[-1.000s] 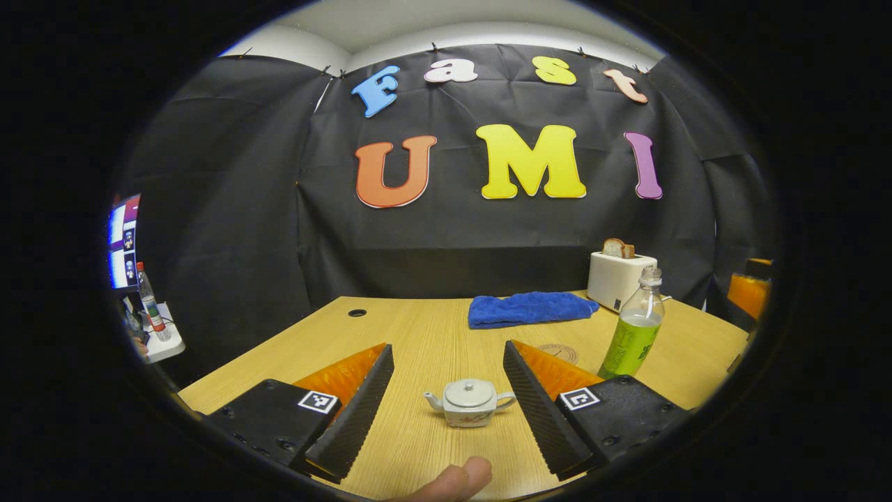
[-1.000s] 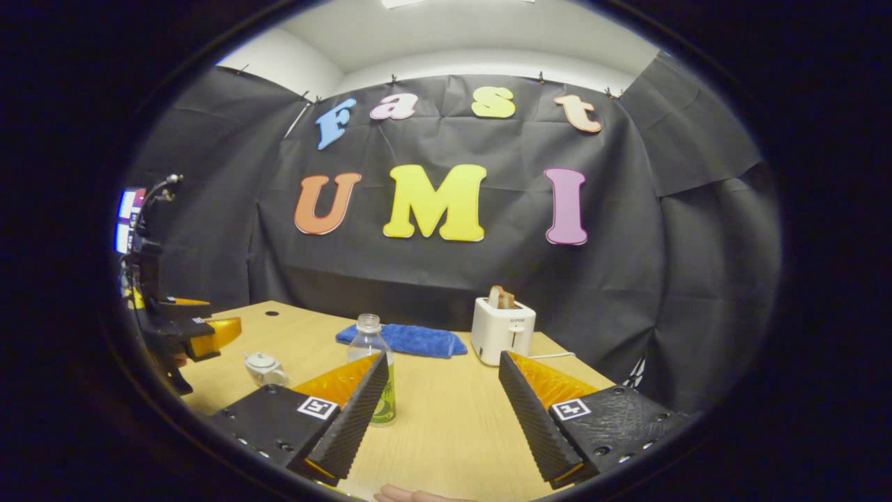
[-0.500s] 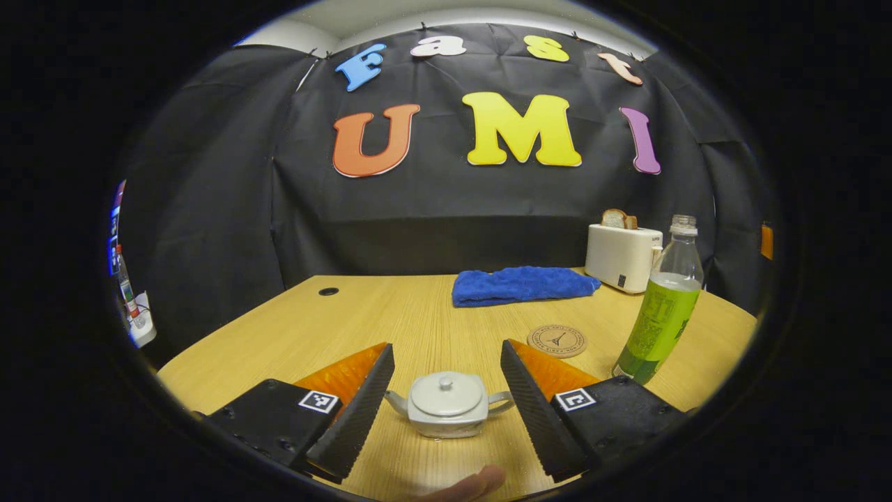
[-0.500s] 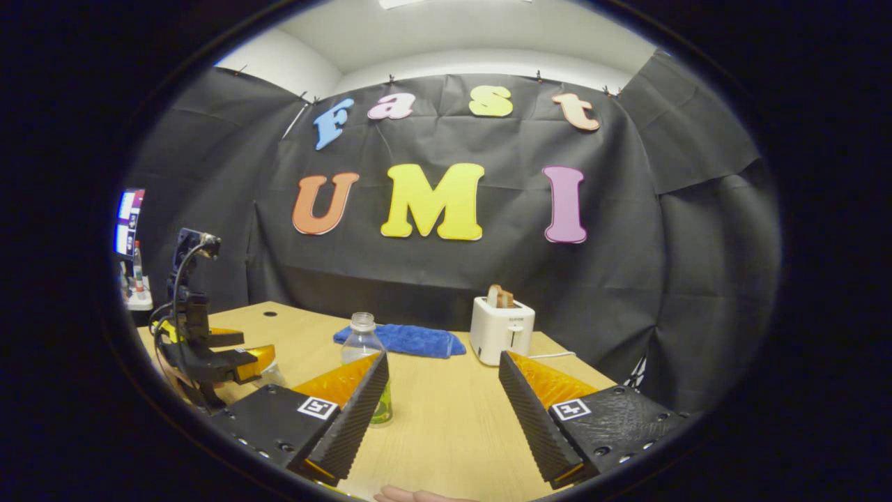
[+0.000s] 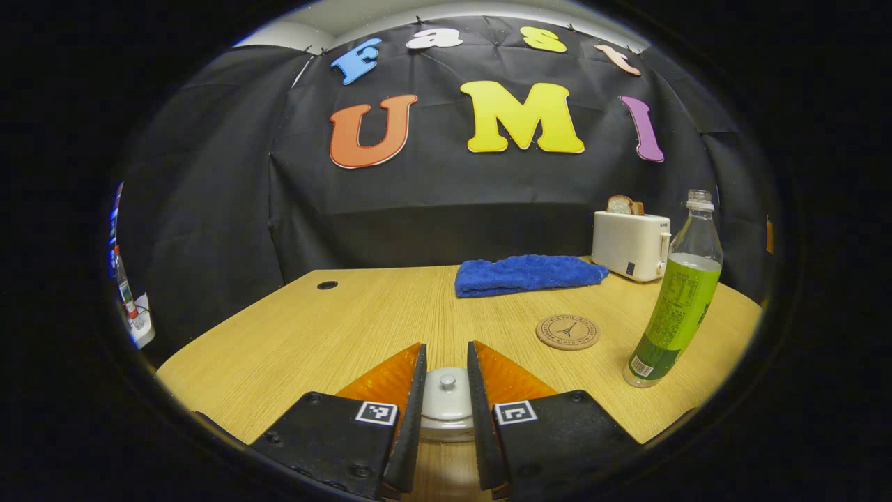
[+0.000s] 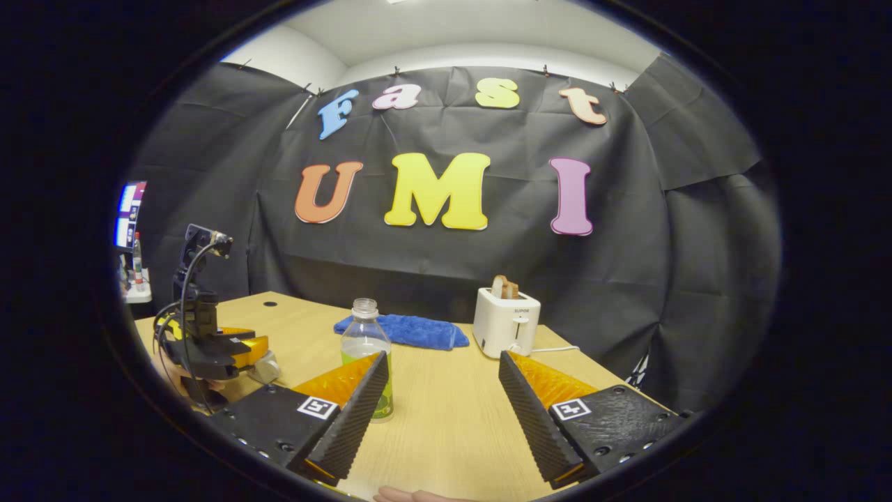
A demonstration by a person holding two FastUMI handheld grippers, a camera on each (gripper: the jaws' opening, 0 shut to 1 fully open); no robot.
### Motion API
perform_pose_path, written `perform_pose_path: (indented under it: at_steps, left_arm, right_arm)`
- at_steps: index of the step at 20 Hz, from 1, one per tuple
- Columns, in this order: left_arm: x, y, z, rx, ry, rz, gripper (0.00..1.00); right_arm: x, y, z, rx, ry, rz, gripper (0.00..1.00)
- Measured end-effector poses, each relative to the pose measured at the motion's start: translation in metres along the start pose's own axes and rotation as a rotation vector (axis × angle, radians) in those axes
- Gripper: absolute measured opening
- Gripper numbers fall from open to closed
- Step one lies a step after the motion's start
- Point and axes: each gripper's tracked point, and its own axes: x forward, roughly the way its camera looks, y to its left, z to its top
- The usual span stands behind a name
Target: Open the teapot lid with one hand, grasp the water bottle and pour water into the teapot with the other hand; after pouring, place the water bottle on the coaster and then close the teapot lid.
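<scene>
The white teapot (image 5: 446, 401) sits right under my left gripper (image 5: 446, 348). The jaws stand either side of the small lid knob (image 5: 447, 381), narrowed to a small gap, with white lid showing on both sides of it. The teapot's spout and handle are hidden by the fingers. A green-labelled water bottle (image 5: 672, 300) with no cap stands to the right, beyond a round cork coaster (image 5: 567, 332). In the right gripper view my right gripper (image 6: 442, 362) is open and empty above the table, with the bottle (image 6: 365, 335) just behind its left finger. The left gripper (image 6: 240, 346) hangs over the teapot (image 6: 266, 367) at far left.
A blue towel (image 5: 526, 273) and a white toaster (image 5: 631, 244) with bread in it stand at the back of the wooden table (image 5: 334, 328). The toaster (image 6: 505, 324) is straight ahead of the right gripper. A hand (image 6: 191, 383) holds the left gripper.
My left gripper has moved forward and down over the teapot, and its jaws have narrowed from wide open to a small gap around the lid knob. The right gripper has barely moved.
</scene>
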Motion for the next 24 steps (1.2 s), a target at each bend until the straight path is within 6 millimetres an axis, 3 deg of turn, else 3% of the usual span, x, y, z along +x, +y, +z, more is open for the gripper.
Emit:
perform_pose_path:
  at_steps: [1,2,6,12,19,21,24]
  left_arm:
    - [0.000,0.003,0.002,0.002,-0.003,0.010,0.33]
    - [-0.001,0.003,0.000,-0.001,0.004,0.019,0.20]
    - [-0.002,0.002,0.008,-0.021,-0.015,0.013,0.06]
    - [-0.025,0.000,0.038,-0.034,-0.058,-0.012,0.05]
    - [-0.086,0.005,0.069,-0.051,-0.072,-0.038,0.05]
    - [-0.105,0.016,0.082,-0.030,-0.093,-0.011,0.06]
    - [-0.135,0.019,0.095,-0.030,-0.118,-0.013,0.05]
  right_arm:
    - [0.000,0.001,-0.001,0.003,0.004,0.002,0.95]
    - [0.000,0.002,-0.003,0.005,0.009,0.003,0.95]
    - [0.002,0.000,-0.004,0.004,0.018,0.001,0.95]
    - [0.004,0.000,-0.006,0.014,0.018,-0.004,0.95]
    - [0.010,0.014,-0.021,0.077,0.057,0.042,0.95]
    - [0.014,0.018,-0.026,0.086,0.062,0.042,0.95]
    - [0.020,0.042,-0.042,0.104,0.086,0.094,0.97]
